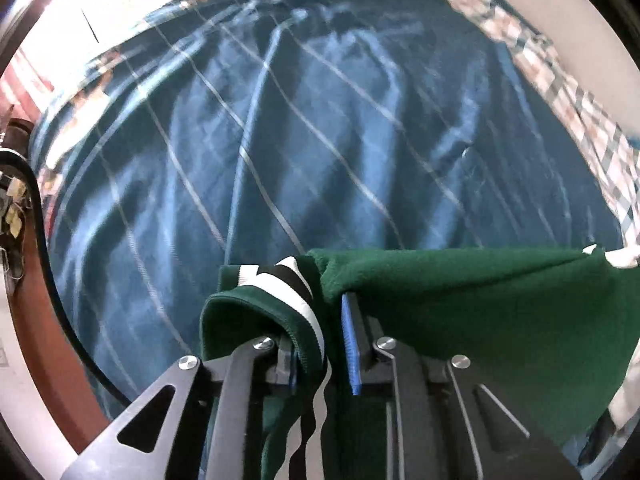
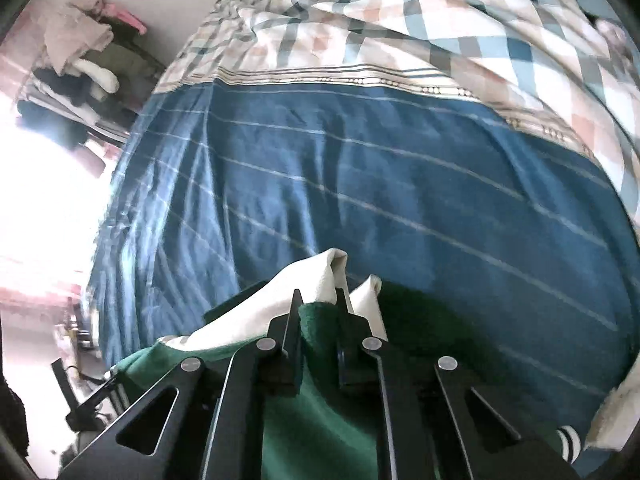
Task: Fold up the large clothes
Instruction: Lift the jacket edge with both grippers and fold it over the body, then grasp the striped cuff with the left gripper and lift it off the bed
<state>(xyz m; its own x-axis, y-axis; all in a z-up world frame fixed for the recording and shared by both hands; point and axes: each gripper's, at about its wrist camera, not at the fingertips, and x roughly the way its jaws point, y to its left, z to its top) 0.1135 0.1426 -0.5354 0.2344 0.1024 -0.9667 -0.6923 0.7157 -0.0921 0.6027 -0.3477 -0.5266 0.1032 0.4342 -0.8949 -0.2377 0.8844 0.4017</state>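
While you are working over the bed (image 2: 400, 184), its blue striped sheet (image 1: 320, 140) is lying wrinkled and a checked quilt (image 2: 440, 20) is bunching at the far side. Your left gripper (image 1: 320, 336) is pinching the green garment (image 1: 480, 320) at its striped trim; your right gripper (image 2: 318, 300) is clamping its green-and-white edge. Piled clothes (image 2: 80, 56) are sitting against the wall.

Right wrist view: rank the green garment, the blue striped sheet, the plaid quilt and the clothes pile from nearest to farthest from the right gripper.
1. green garment, clamped in the right gripper.
2. blue striped sheet, just ahead, mid-frame.
3. plaid quilt, across the top.
4. clothes pile, upper left beyond the bed, by the wall.
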